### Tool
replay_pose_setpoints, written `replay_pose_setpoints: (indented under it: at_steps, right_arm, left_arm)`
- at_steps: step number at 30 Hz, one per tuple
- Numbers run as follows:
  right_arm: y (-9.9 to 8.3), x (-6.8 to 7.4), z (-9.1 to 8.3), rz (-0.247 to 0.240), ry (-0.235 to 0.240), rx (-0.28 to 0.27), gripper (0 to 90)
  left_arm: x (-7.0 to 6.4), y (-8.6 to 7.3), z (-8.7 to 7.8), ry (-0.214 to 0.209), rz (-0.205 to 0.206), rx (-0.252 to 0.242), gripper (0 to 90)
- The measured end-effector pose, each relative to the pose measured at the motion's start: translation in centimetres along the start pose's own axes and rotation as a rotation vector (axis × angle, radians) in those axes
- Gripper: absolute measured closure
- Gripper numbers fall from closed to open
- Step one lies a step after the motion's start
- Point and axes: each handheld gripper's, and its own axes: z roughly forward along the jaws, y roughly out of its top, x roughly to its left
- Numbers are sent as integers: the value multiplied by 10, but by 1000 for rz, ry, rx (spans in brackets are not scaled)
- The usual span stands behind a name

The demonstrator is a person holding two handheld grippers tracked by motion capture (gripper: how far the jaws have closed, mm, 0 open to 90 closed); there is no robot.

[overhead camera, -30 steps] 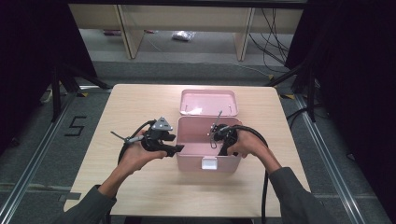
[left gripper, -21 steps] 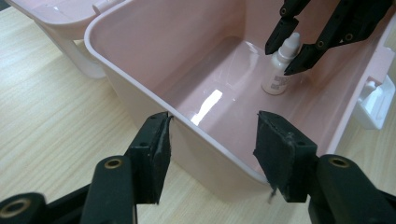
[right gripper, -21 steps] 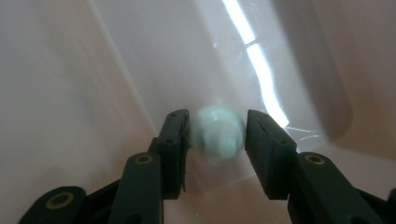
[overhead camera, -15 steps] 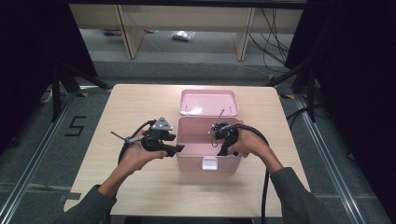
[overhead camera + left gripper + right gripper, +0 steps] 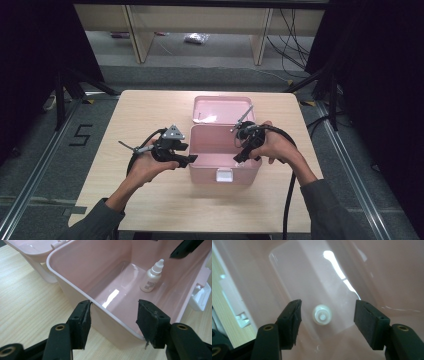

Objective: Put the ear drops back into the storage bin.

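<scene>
Dropper bottle (image 5: 152, 277): small, white, printed label, capped; stands upright on floor of open pink box (image 5: 75, 281), near one end wall. Box lid (image 5: 222, 109) hinged back flat, white latch (image 5: 223, 175) in front.

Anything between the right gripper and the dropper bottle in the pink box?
Nothing visible. The right gripper points straight down into the open pink box, jaws open on either side of the dropper bottle, whose white cap faces up at it. The lid is swung back.

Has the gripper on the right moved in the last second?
No. The right gripper sits over the pink box's right end, as before.
</scene>
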Motion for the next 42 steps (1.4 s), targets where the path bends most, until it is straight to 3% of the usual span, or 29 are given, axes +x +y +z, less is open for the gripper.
replay_pose_setpoints:
  at_steps: [6, 8, 10, 14, 16, 17, 19, 20, 22, 23, 42]
  right_arm:
    - [-7, -7, -21, 57, -39, -85, 375]
    - [-10, -12, -27, 56, -73, -105, 374]
    - [-12, -14, -30, 108, -66, -140, 374]
    - [-18, -22, -35, 149, -88, -186, 375]
    - [-21, -26, -36, 167, -94, -205, 375]
    - [-23, -26, -37, 200, -97, -195, 375]
    - [-26, -31, -36, 198, -104, -212, 375]
    - [-27, -31, -37, 234, -101, -205, 375]
    - [-28, -34, -36, 252, -116, -216, 375]
    - [-29, -37, -37, 241, -108, -226, 375]
    - [-38, -72, -28, 368, -146, -333, 375]
  left_arm:
    - [1, 0, 1, 5, 3, -4, 441]
    - [1, 0, 1, -2, -3, -5, 439]
    - [1, 0, 1, -1, -7, -7, 437]
    - [2, 0, 1, -3, -8, -10, 436]
    - [2, 0, 1, -2, -9, -11, 437]
    - [2, 0, 1, 3, -7, -10, 436]
    - [2, 0, 2, 4, -7, -9, 436]
    - [2, 0, 2, 4, -9, -11, 436]
    - [3, 0, 2, 4, -11, -11, 435]
    - [3, 0, 2, 5, -11, -10, 435]
    - [15, 4, 8, 14, -34, -17, 417]
